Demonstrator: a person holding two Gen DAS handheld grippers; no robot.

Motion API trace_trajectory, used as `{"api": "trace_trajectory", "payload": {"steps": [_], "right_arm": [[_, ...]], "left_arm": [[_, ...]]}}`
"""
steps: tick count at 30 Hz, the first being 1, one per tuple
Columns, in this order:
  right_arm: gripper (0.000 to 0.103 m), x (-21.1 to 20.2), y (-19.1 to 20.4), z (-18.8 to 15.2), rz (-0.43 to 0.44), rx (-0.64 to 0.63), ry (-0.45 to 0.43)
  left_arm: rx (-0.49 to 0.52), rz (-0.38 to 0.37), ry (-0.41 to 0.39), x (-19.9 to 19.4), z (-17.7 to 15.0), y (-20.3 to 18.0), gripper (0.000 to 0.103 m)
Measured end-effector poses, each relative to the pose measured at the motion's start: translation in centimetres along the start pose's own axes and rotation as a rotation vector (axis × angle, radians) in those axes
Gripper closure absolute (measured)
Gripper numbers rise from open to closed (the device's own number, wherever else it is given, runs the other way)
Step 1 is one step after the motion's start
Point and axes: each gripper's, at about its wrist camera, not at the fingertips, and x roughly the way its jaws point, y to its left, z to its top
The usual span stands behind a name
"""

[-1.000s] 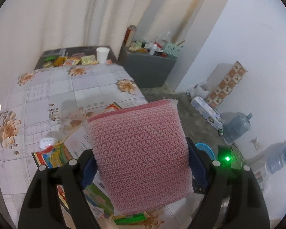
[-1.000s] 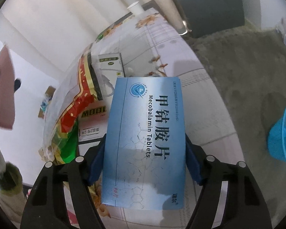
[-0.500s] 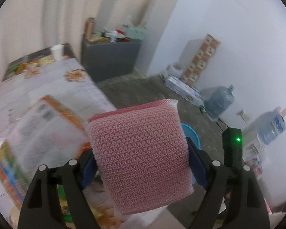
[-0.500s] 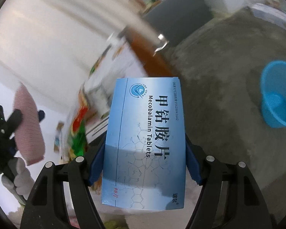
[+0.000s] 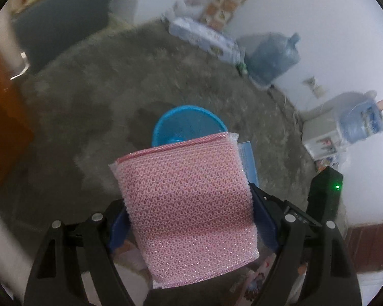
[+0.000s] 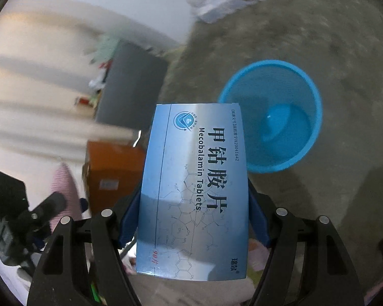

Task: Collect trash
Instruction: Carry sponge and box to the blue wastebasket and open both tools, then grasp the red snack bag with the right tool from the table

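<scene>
Two loads gripped. Left gripper (image 5: 189,211) spread wide, pinching pink mesh sponge (image 5: 186,204), poised above and just short of blue bin (image 5: 189,125). Right gripper (image 6: 194,216) clamped on blue tablet box (image 6: 194,191), glossy, printed "Mecobalamin Tablets", left of bin (image 6: 270,117). Bin upright on grey floor (image 6: 344,51).

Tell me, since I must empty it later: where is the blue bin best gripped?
Grip the bin by its rim, coming from above. It stands upright and open on the floor, and the thin rim fits between fingers, whereas its round body looks too wide.
</scene>
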Motion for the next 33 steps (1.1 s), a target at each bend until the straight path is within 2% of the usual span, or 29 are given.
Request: {"api": "trace_trajectory", "payload": {"steps": [4, 6, 8, 11, 15, 18, 25, 29, 33], "right_arm": [[0.035, 2.6, -3.5, 4.1, -0.018, 0.086, 0.018], [0.033, 3.5, -5.2, 5.4, -0.038, 0.112, 0.021], [0.033, 4.2, -6.6, 6.6, -0.058, 0.130, 0.010], [0.031, 5.4, -8.3, 8.2, -0.085, 0.155, 0.016], [0.029, 5.6, -9.4, 9.0, -0.094, 0.162, 0.012], [0.028, 5.1, -9.1, 9.1, -0.092, 0.154, 0.001], [0.027, 3.0, -8.9, 9.3, -0.093, 0.127, -0.056], [0.027, 1.0, -8.2, 8.5, -0.095, 0.092, -0.100], [0.027, -0.8, -6.9, 6.8, -0.100, 0.045, -0.146]], "left_arm": [[0.025, 0.024, 0.067, 7.2, 2.5, -2.3, 0.022], [0.024, 0.011, 0.093, 10.2, 3.3, -2.4, 0.021], [0.020, 0.037, 0.112, 12.7, 4.1, -2.2, 0.020], [-0.001, 0.076, 0.098, 14.9, 4.6, -2.4, 0.018], [-0.008, 0.084, 0.088, 16.4, 4.9, -2.0, 0.012], [-0.013, 0.093, 0.073, 16.7, 5.2, -1.6, 0.011], [-0.033, 0.043, 0.046, 15.3, 6.0, -1.3, 0.011], [0.008, 0.024, 0.009, 11.6, 5.4, -1.9, 0.011], [0.066, -0.016, -0.088, 5.5, 3.8, -2.5, 0.011]]}}
